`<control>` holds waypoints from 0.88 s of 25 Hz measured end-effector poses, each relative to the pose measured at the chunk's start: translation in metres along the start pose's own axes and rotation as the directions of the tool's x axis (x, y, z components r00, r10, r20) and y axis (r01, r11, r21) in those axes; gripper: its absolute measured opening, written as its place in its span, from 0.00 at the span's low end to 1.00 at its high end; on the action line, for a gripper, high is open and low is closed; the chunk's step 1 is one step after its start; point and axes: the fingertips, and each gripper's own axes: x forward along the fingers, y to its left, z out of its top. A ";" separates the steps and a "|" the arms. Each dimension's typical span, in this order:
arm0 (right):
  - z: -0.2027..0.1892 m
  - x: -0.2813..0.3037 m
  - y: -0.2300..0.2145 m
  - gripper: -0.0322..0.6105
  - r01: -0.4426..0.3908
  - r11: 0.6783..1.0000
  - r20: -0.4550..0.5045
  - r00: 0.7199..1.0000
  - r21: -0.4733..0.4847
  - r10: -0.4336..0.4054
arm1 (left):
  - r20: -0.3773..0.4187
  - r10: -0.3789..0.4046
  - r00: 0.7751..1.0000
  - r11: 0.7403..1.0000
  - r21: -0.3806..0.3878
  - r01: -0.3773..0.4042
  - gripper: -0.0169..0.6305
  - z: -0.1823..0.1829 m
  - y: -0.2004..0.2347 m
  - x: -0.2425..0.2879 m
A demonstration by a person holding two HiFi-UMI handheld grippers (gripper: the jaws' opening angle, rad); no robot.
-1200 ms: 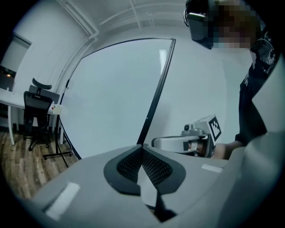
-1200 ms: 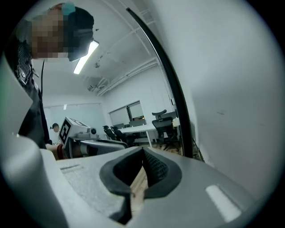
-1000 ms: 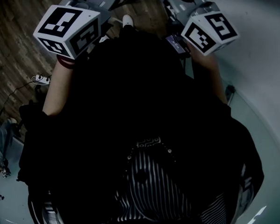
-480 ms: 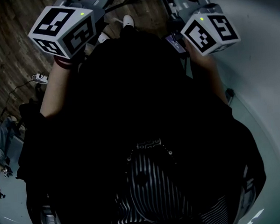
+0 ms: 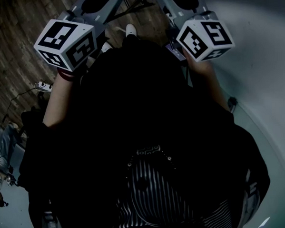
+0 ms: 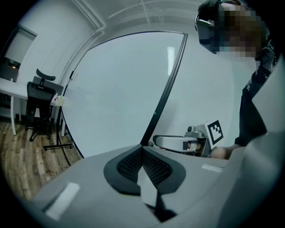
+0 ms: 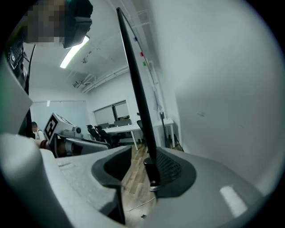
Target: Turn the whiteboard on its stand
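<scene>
In the left gripper view the whiteboard (image 6: 120, 84) is a wide pale face. Its dark frame edge (image 6: 165, 91) runs up and to the right from my left gripper (image 6: 142, 150), whose pads are shut on that edge. My right gripper (image 7: 140, 164) has just been opening. The frame edge (image 7: 136, 84) stands between its jaws against the right pad (image 7: 168, 167), and wooden floor shows through the gap to the left pad. From the head view, both marker cubes show at the top, the left (image 5: 69, 43) and the right (image 5: 205, 34). The jaws point away past the top edge.
A black office chair (image 6: 40, 104) and a white desk (image 6: 9, 87) stand at the left beside a stand leg (image 6: 60, 144). Desks and chairs (image 7: 118, 129) fill the far room. A cable and plug (image 5: 42, 85) lie on the wooden floor. The person's dark clothing fills the head view.
In the head view the right gripper's cube has shifted left and slightly up, and more of both grippers' jaw bodies shows at the top. The left cube has barely moved.
</scene>
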 end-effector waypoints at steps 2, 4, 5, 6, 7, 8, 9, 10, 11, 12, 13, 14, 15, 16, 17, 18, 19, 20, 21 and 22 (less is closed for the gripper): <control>0.001 0.008 -0.004 0.33 0.020 1.000 -0.019 1.000 -0.021 -0.020 | -0.001 0.000 1.000 1.000 -0.001 0.000 0.01 0.005 0.005 0.003; 0.000 0.015 -0.015 0.35 0.055 0.998 -0.036 0.998 -0.037 -0.056 | 0.002 -0.001 1.000 1.000 0.002 0.001 0.01 0.010 0.010 0.006; -0.003 0.017 -0.019 0.37 0.067 0.997 -0.045 0.997 -0.042 -0.069 | 0.003 -0.001 1.000 1.000 0.005 0.001 0.01 0.011 0.011 0.008; -0.006 0.019 -0.023 0.39 0.074 0.996 -0.056 0.996 -0.044 -0.076 | 0.003 -0.001 1.000 1.000 0.007 0.001 0.01 0.011 0.011 0.008; -0.009 0.020 -0.024 0.40 0.074 0.996 -0.068 0.995 -0.045 -0.077 | 0.003 -0.001 1.000 1.000 0.007 0.001 0.01 0.011 0.012 0.008; -0.012 0.022 -0.024 0.42 0.071 0.996 -0.080 0.994 -0.047 -0.075 | 0.003 -0.001 1.000 1.000 0.003 0.001 0.01 0.010 0.012 0.008; -0.016 0.024 -0.023 0.43 0.065 0.997 -0.091 0.993 -0.052 -0.070 | 0.005 -0.005 1.000 1.000 -0.003 0.005 0.01 0.010 0.012 0.008; -0.018 0.027 -0.022 0.44 0.055 0.997 -0.101 0.993 -0.059 -0.061 | 0.011 -0.011 1.000 1.000 -0.014 0.011 0.01 0.010 0.011 0.008; -0.020 0.030 -0.020 0.47 0.044 0.997 -0.107 0.993 -0.068 -0.051 | 0.019 -0.017 1.000 1.000 -0.026 0.017 0.01 0.011 0.011 0.008; -0.021 0.033 -0.018 0.50 0.032 0.997 -0.112 0.993 -0.074 -0.040 | 0.026 -0.019 0.999 0.999 -0.039 0.020 0.01 0.011 0.012 0.008; -0.022 0.036 -0.017 0.51 0.023 0.997 -0.117 0.993 -0.077 -0.032 | 0.030 -0.015 0.999 0.999 -0.049 0.017 0.01 0.011 0.014 0.008; -0.025 0.040 -0.017 0.51 0.019 0.997 -0.125 0.992 -0.076 -0.029 | 0.029 -0.009 1.000 0.998 -0.056 0.011 0.01 0.010 0.016 0.009; -0.028 0.043 -0.017 0.51 0.019 0.997 -0.135 0.990 -0.072 -0.029 | 0.027 -0.005 1.000 0.998 -0.058 0.007 0.01 0.010 0.018 0.009; -0.031 0.047 -0.019 0.51 0.019 0.998 -0.145 0.989 -0.064 -0.028 | 0.025 -0.004 1.000 0.998 -0.057 0.005 0.01 0.009 0.018 0.009; -0.034 0.051 -0.020 0.51 0.015 0.999 -0.153 0.988 -0.053 -0.023 | 0.024 -0.004 1.000 0.999 -0.052 0.005 0.01 0.010 0.018 0.009; -0.035 0.056 -0.021 0.51 0.006 0.999 -0.159 0.987 -0.040 -0.012 | 0.025 -0.003 1.000 0.999 -0.044 0.004 0.01 0.011 0.019 0.009; -0.035 0.059 -0.022 0.51 -0.007 1.000 -0.163 0.987 -0.029 0.002 | 0.030 0.000 1.000 0.999 -0.035 0.001 0.01 0.013 0.019 0.009; -0.034 0.063 -0.022 0.51 -0.020 1.000 -0.165 0.986 -0.021 0.017 | 0.039 0.006 0.999 1.000 -0.028 -0.004 0.01 0.015 0.021 0.008; -0.031 0.065 -0.021 0.51 -0.030 0.999 -0.166 0.986 -0.020 0.027 | 0.048 0.015 0.999 1.000 -0.028 -0.014 0.01 0.018 0.024 0.006; -0.028 0.067 -0.019 0.51 -0.035 0.999 -0.166 0.986 -0.025 0.031 | 0.053 0.027 0.998 0.999 -0.033 -0.026 0.01 0.018 0.027 0.001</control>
